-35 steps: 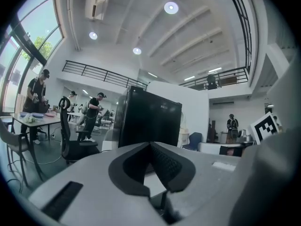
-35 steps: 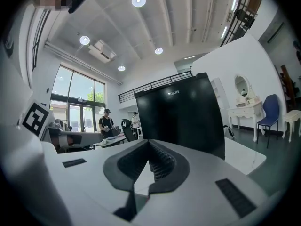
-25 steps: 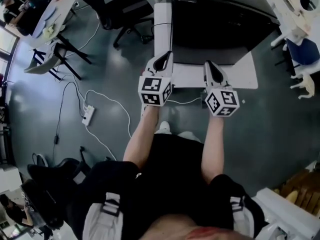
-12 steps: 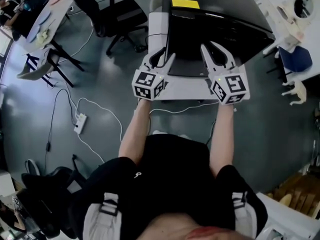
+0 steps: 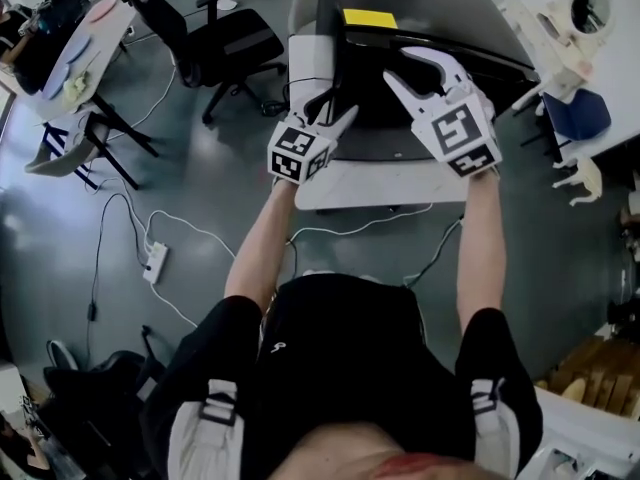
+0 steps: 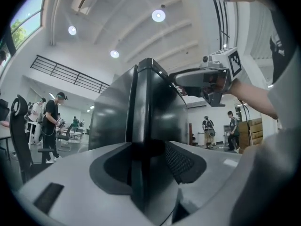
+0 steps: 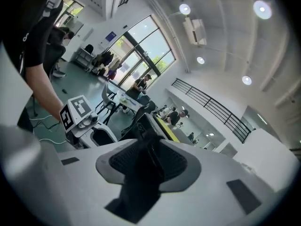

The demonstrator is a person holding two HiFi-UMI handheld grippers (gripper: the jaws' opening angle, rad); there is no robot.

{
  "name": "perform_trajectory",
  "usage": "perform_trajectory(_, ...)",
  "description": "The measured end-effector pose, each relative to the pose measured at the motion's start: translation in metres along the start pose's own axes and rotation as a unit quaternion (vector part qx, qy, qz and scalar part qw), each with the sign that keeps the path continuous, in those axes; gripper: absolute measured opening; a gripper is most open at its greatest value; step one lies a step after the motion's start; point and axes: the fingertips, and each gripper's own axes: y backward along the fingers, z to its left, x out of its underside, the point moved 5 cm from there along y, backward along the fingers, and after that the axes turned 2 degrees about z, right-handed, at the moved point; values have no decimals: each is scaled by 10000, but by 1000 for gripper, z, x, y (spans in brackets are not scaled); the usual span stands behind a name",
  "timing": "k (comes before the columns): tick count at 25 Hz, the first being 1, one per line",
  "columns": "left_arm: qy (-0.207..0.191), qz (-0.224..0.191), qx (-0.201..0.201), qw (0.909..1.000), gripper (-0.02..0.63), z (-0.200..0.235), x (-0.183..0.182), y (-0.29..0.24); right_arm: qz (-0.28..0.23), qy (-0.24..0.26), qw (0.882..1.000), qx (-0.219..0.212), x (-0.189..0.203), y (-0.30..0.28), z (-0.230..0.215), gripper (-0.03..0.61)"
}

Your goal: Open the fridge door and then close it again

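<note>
A black fridge [image 5: 440, 8] with a yellow sticker [image 5: 370, 16] on its top stands on a white base [image 5: 400, 183] in front of me. My left gripper [image 5: 332, 110] is level at the fridge's left front corner, and its jaws are opening. In the left gripper view the fridge's vertical edge [image 6: 141, 107] lines up with the gap of the left gripper [image 6: 148, 164], and no pad presses on it. My right gripper [image 5: 412, 68] is raised at the fridge's upper front, jaws opening, with nothing gripped. In the right gripper view the fridge [image 7: 141, 125] lies beyond the right gripper [image 7: 146, 166].
A black office chair [image 5: 215, 38] stands left of the fridge. A power strip [image 5: 153, 261] with white cables lies on the grey floor. A desk [image 5: 75, 53] is at far left, a white table [image 5: 580, 28] at right. People stand in the background.
Both grippers moved up the picture toward the fridge's top. The right one rose and rolled. Both pairs of jaws went from shut to spread apart.
</note>
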Motion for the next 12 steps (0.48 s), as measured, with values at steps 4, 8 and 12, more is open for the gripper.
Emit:
perform_trajectory(4,14,-93,114,9999,204,1,-1,-4,534,617,9966,-80,0,-14,2,137)
perform_trajectory(8,-13,-137,127,9998,202,-2,2,-3,860,810,9929,-113,3,-16,3,106)
perform_trajectory(12,-32,-105,208,9997,201,0,-2,-1,822,590,9946,-246,-1,-15,0,93)
